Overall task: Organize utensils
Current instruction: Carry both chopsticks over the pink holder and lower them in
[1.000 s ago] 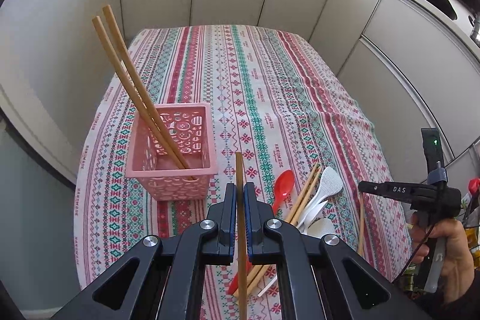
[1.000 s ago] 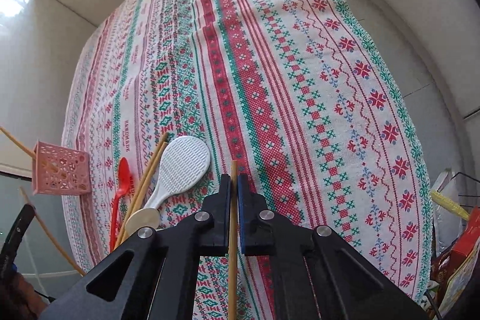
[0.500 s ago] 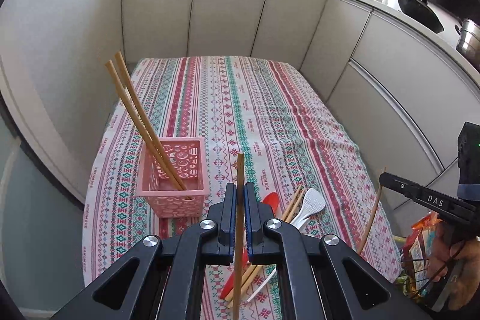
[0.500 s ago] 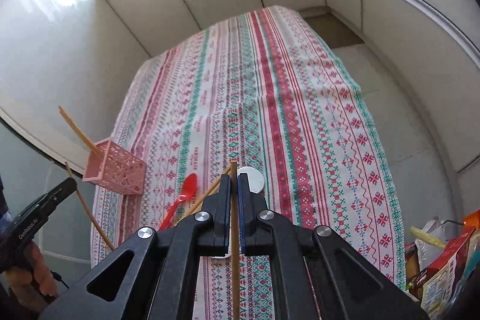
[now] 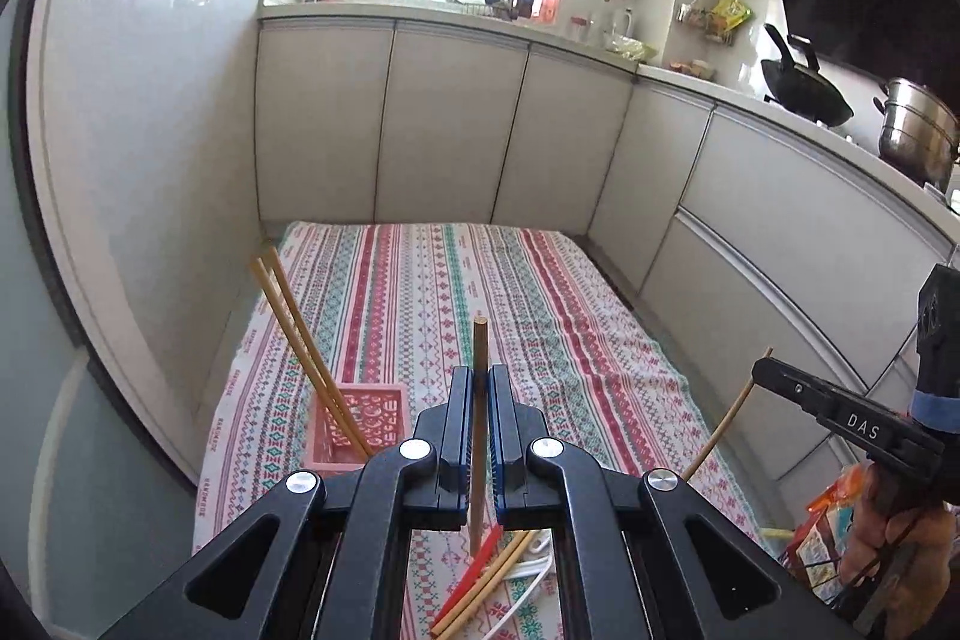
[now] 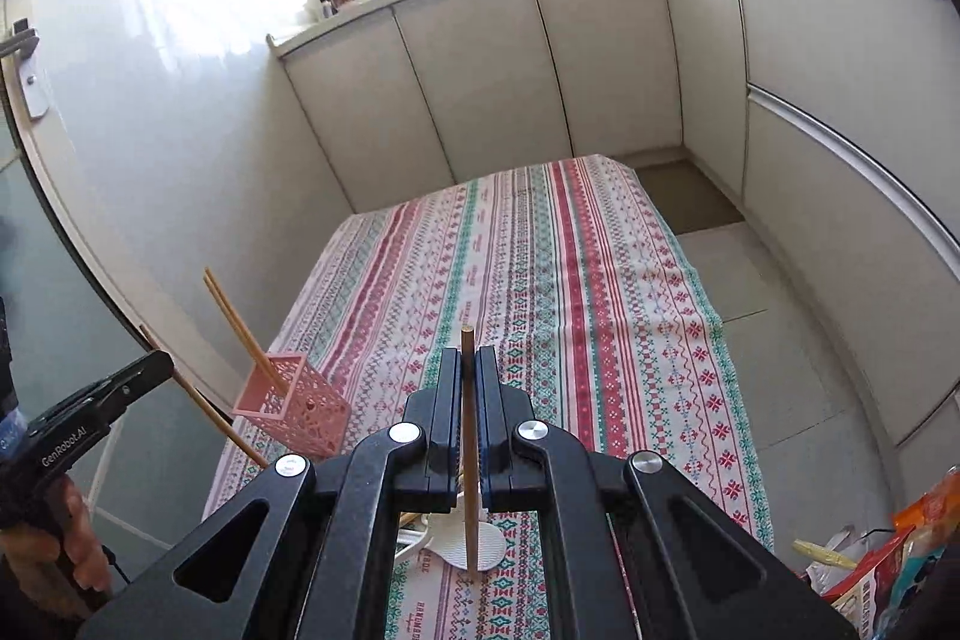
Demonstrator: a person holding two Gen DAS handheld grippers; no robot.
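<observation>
Each gripper is clamped on one chopstick standing upright between its fingers, the left gripper (image 5: 479,388) above and just right of the pink basket (image 5: 360,427), hence nearer it than the right gripper (image 6: 468,370).

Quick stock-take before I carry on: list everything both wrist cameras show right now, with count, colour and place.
Basket: one, pink, near left of the tablecloth.
Chopsticks in basket: two, wooden, leaning left.
Held chopsticks: two, wooden, one in the left gripper, one in the right.
Loose chopsticks: two, wooden, near edge.
Spoon: one, red, beside them.
Rice paddle: one, white, near edge.
Tablecloth: one, red-green striped.
Snack bags: several, right of table.
Left gripper: black, jaws shut.
Right gripper: black, jaws shut.
</observation>
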